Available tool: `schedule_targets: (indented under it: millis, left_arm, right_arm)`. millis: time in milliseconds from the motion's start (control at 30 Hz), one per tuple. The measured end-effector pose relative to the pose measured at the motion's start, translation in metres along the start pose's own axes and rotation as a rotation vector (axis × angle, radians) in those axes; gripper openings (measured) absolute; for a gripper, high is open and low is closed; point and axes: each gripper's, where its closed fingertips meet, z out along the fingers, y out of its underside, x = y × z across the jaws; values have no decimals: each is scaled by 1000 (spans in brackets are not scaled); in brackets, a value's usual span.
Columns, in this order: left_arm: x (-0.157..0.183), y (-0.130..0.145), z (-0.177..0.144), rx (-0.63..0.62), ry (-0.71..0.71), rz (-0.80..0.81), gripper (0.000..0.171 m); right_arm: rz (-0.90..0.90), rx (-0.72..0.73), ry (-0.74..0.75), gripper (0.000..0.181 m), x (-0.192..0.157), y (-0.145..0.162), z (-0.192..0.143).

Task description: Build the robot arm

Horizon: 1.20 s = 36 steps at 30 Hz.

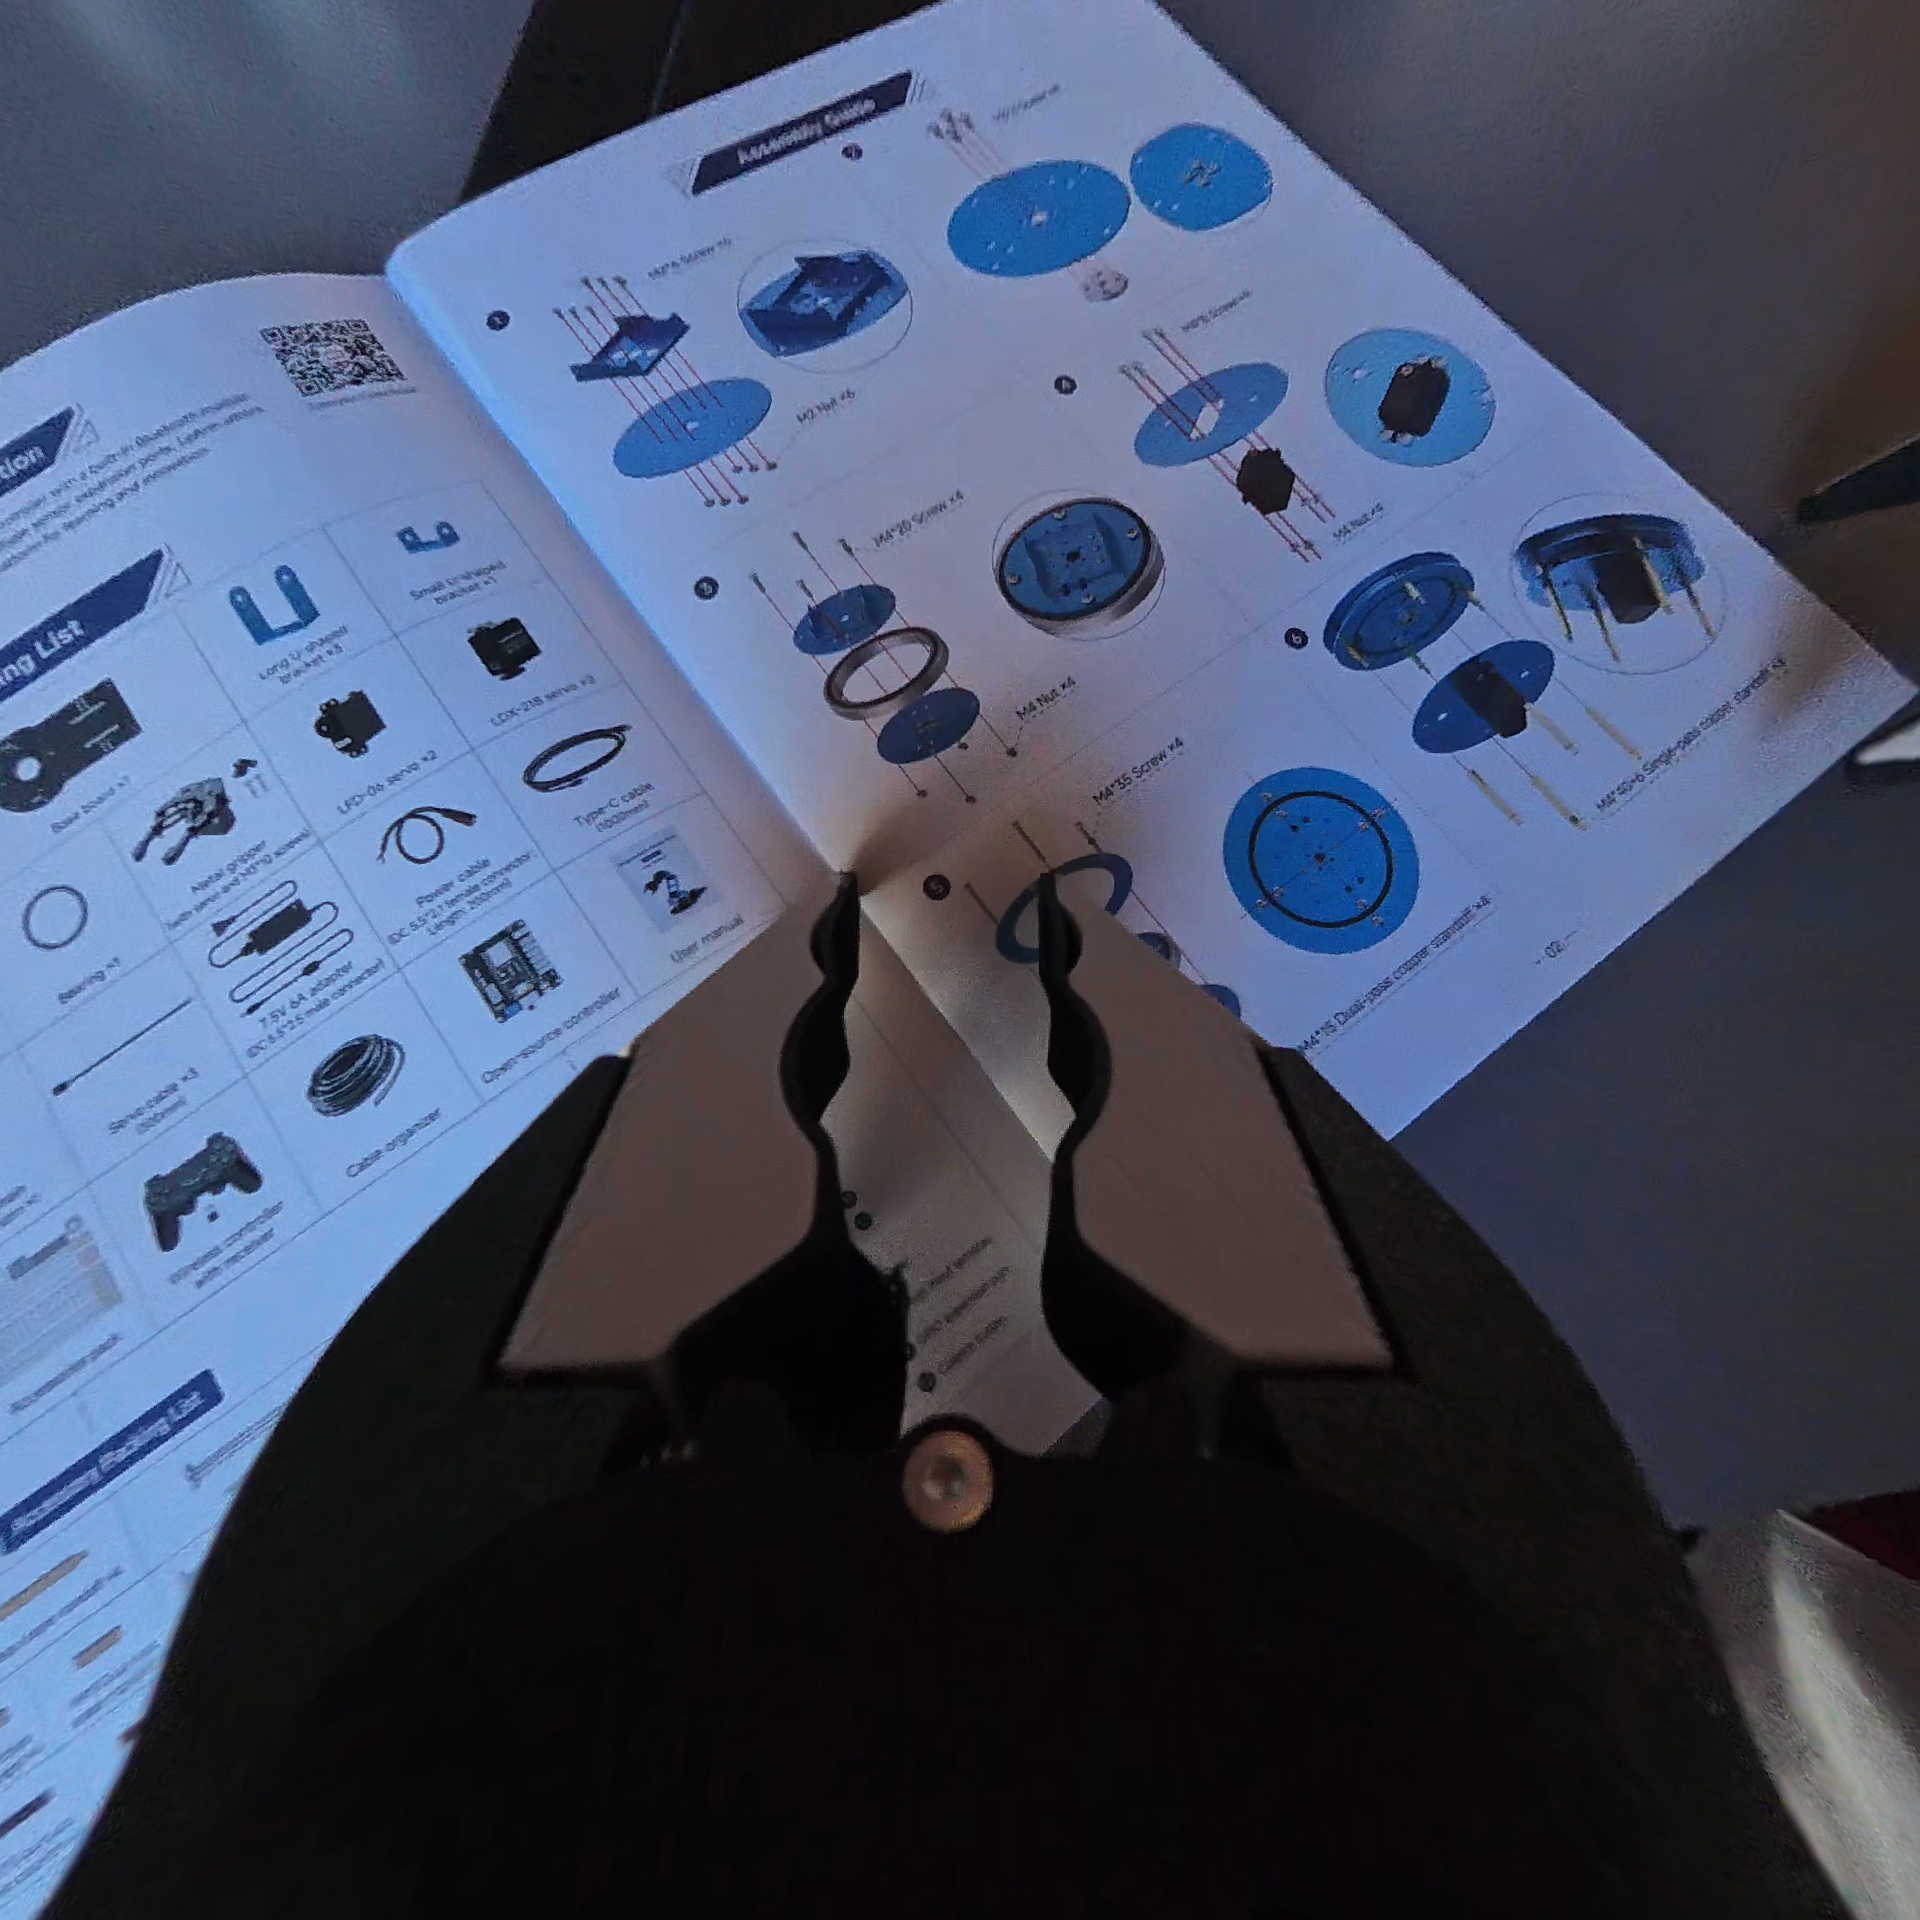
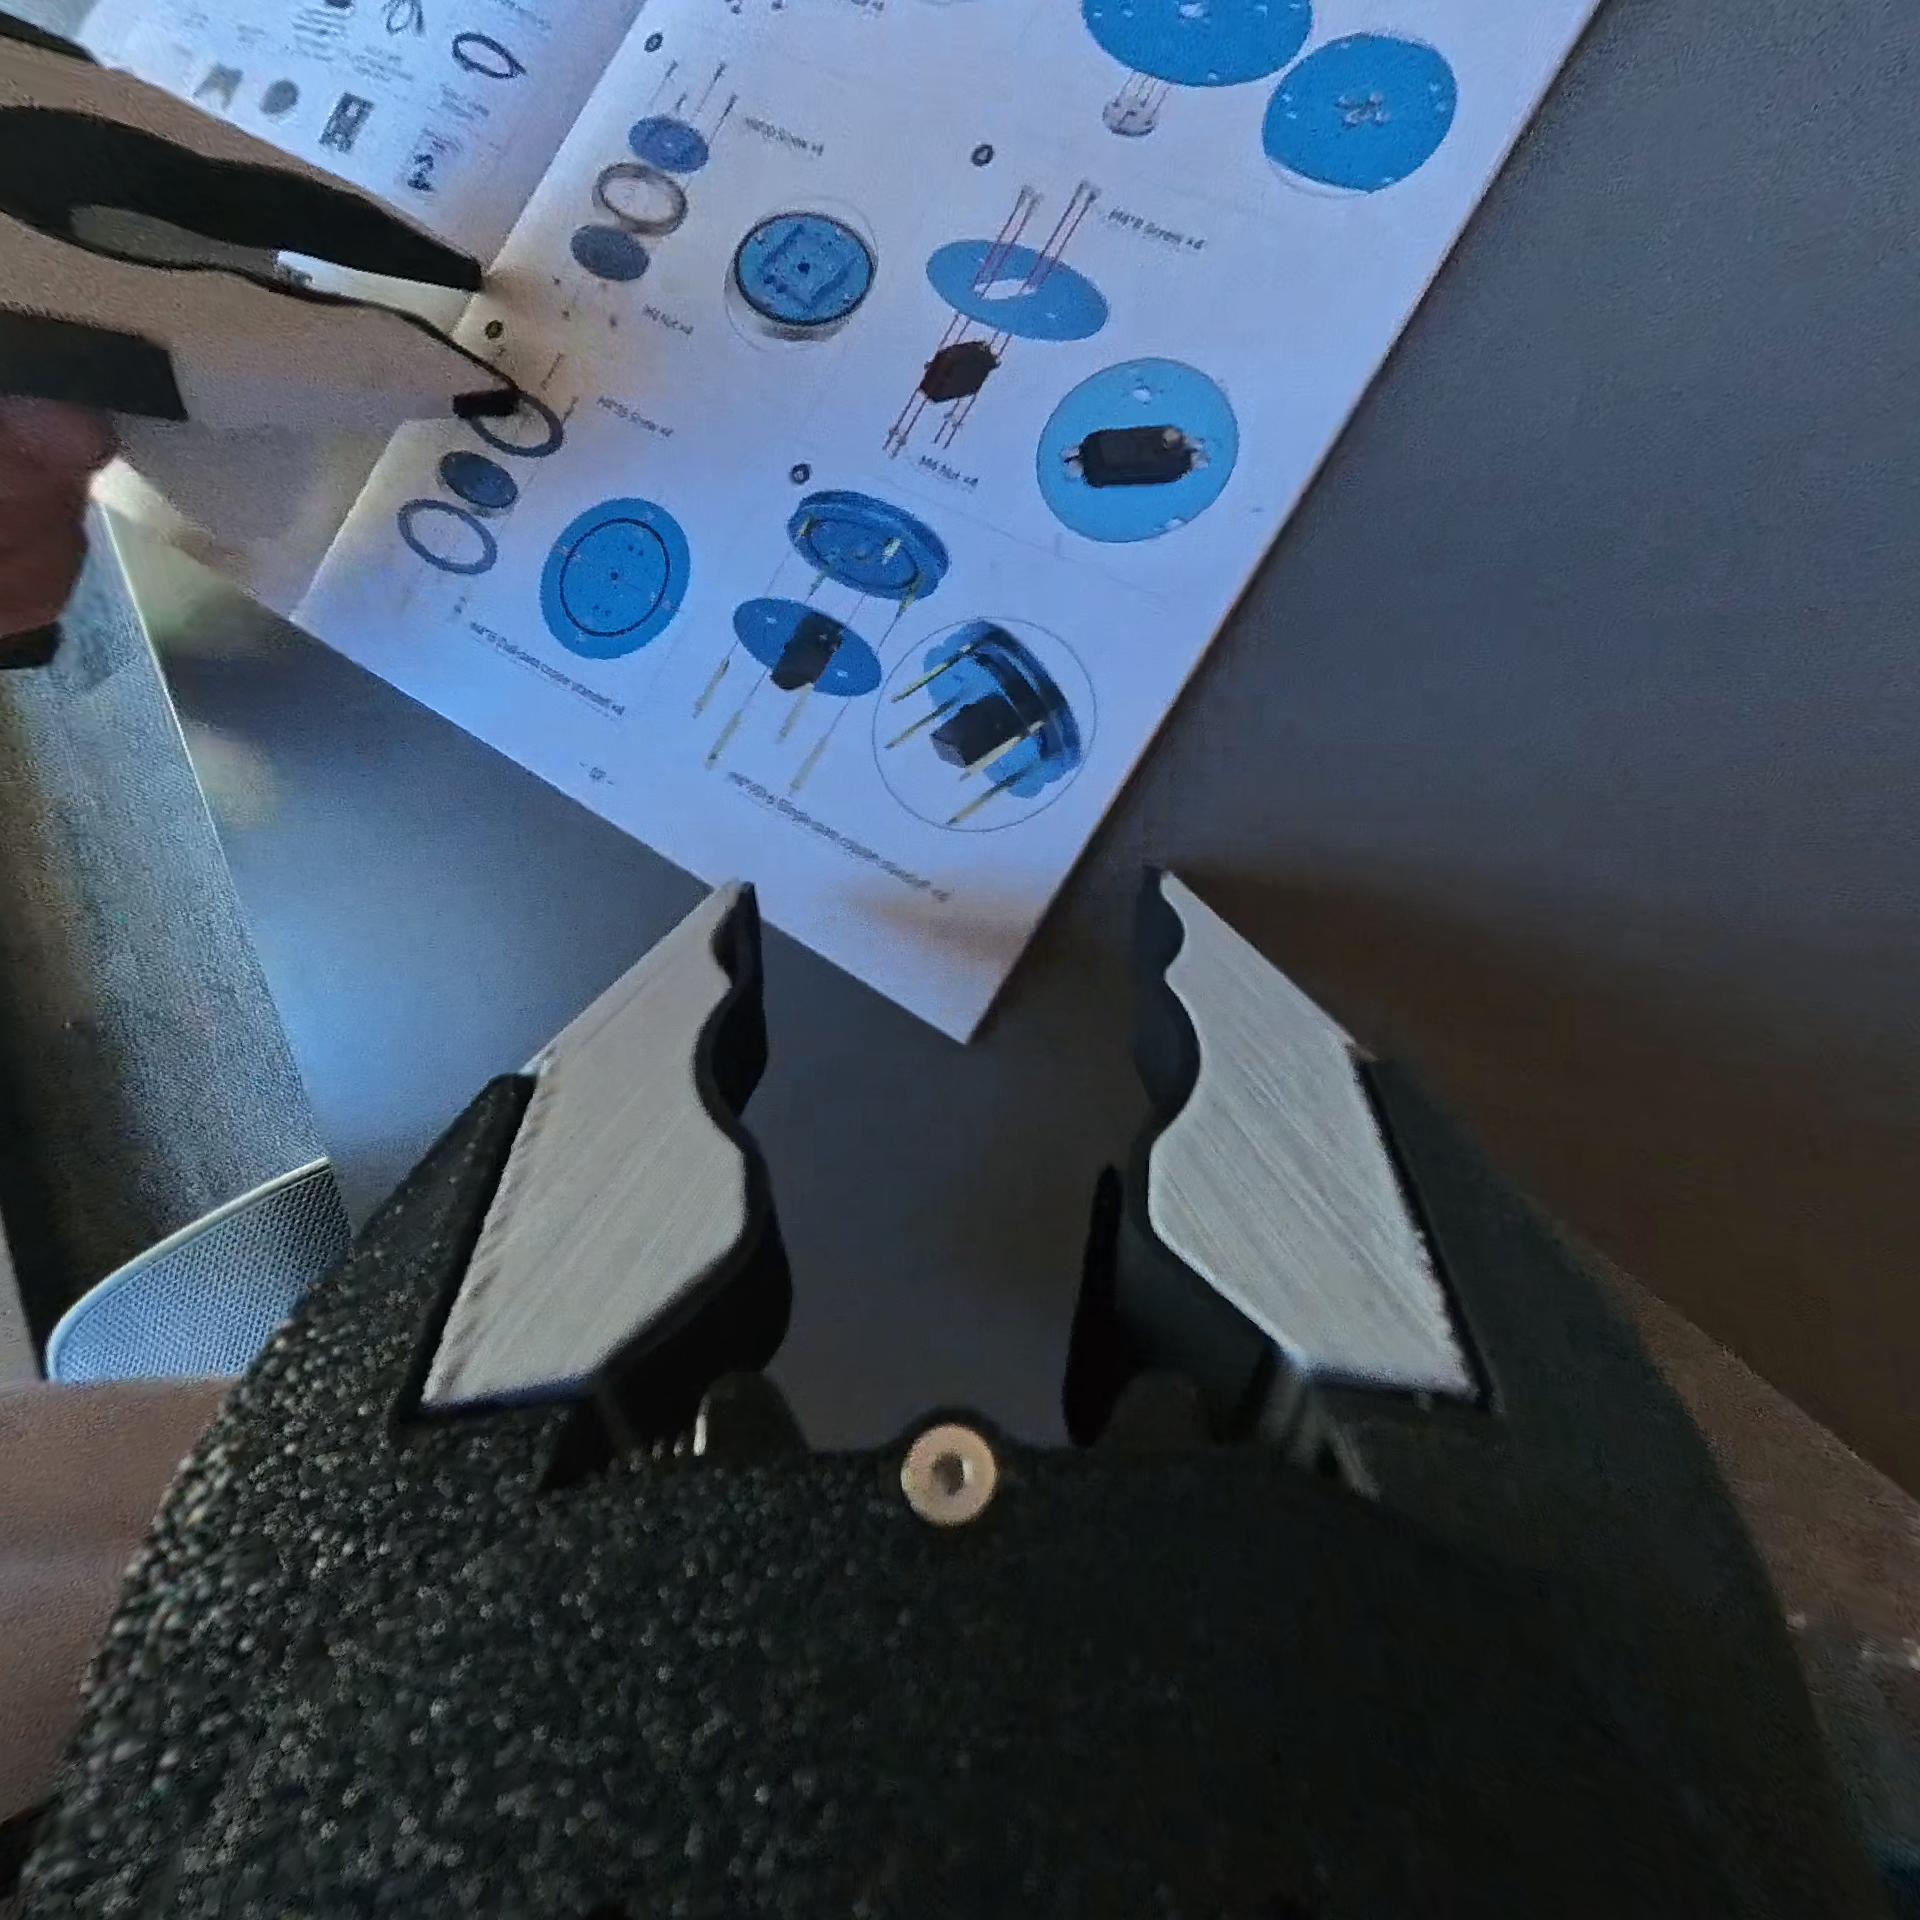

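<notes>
1. White paper, printed with blue diagrams: an open booklet point(image 1: 935, 436) lies flat on the dark grey surface point(image 1: 1714, 1195); its left page shows a grid of parts, its right page numbered drawings.
2. The left claw point(image 1: 945, 883) is at the booklet's near edge, by the spine; its fingers are parted, with printed paper showing in the gap; whether the tips touch the paper I cannot tell; nothing is clamped.
3. The right claw point(image 2: 945, 894) is released, fingers wide apart and empty; it hangs over bare surface, just near of the right page's near corner.
4. The right wrist view shows the left claw point(image 2: 473, 338) far left, tips at the spine.
5. A grey mesh-covered thing point(image 2: 177, 1278) sits at the near left.
</notes>
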Motion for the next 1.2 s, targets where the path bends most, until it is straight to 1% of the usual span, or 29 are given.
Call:
schedule_targets:
  millis: [33, 100, 133, 200, 233, 300, 367, 533, 633, 667, 700, 733, 767, 800, 833, 867, 900, 933, 967, 1000, 1067, 1100, 1133, 1200]
  left_arm:
    - [6, -1, -3, -28, -1, 25, 34]
    - [16, -10, -13, -22, -9, 101, 31]
    - [16, -8, -15, -39, -20, 108, 26]
    - [4, 1, -18, -92, -74, 81, 23]
    - [-1, 5, -21, -94, -84, 63, 16]
    - [1, 13, -21, -102, -41, 11, 0]
    - [4, 20, -18, -105, -20, -24, 0]
    - [4, 20, -17, -97, -57, -3, 0]
    - [4, 20, -17, -89, -72, 2, 0]
    - [4, 20, -17, -87, -72, 1, 0]
    - [5, 20, -17, -84, -66, -3, 0]
    - [7, 20, -16, -82, -50, -9, 0]
    - [11, 20, -16, -79, -33, -13, 0]
    - [13, 19, -16, -74, -25, -11, 0]
    - [13, 19, -16, -72, -28, -7, 0]
    - [13, 19, -16, -73, -32, -5, 0]
    - [13, 19, -16, -73, -35, -2, 0]
    - [13, 19, -16, -71, -36, 3, 0]
    - [13, 20, -16, -68, -36, 10, 0]
    - [13, 19, -16, -65, -34, 17, 0]
    - [13, 20, -16, -57, -26, 25, 0]
    - [13, 20, -16, -52, -21, 25, 0]
    - [13, 20, -16, -46, -17, 26, 0]
    - [13, 20, -16, -30, -15, 38, 0]
  right_arm:
    - [18, 6, -3, 69, 4, 1, -5]
    - [40, 14, -36, 67, 2, 5, -10]
    - [41, 17, -48, 67, 0, 6, -12]
    - [25, 20, -69, 68, -10, 10, -11]
    - [20, 21, -68, 68, -13, 12, -11]
    - [4, 43, -45, 66, -19, 14, -11]
    - [21, 37, -59, 67, -24, 17, -9]
    - [68, 56, -106, 66, -26, 18, -13]
    - [109, 74, -156, 70, -28, 15, -15]
    - [121, 89, -176, 64, -30, 13, -16]
    - [144, 129, -250, 45, -41, 5, -19]
    - [183, 173, -341, 46, -54, -4, -23]
    - [215, 192, -361, 53, -58, -9, -21]
    - [204, 163, -312, 56, -53, -6, -14]
    - [175, 134, -249, 53, -47, -2, -10]
    - [162, 139, -175, 47, -39, -3, -11]
    - [129, 156, -130, 46, -36, -5, -14]
    - [88, 160, -87, 55, -34, -4, -17]
    - [62, 150, 8, 61, -23, -1, -18]
    - [39, 135, 88, 62, -12, 2, -17]
    - [40, 93, 102, 63, -10, 10, -8]
    - [46, 94, 68, 60, -16, 11, -4]
    - [48, 105, 33, 62, -23, 10, -2]
    - [48, 115, 52, 61, -25, 8, 0]
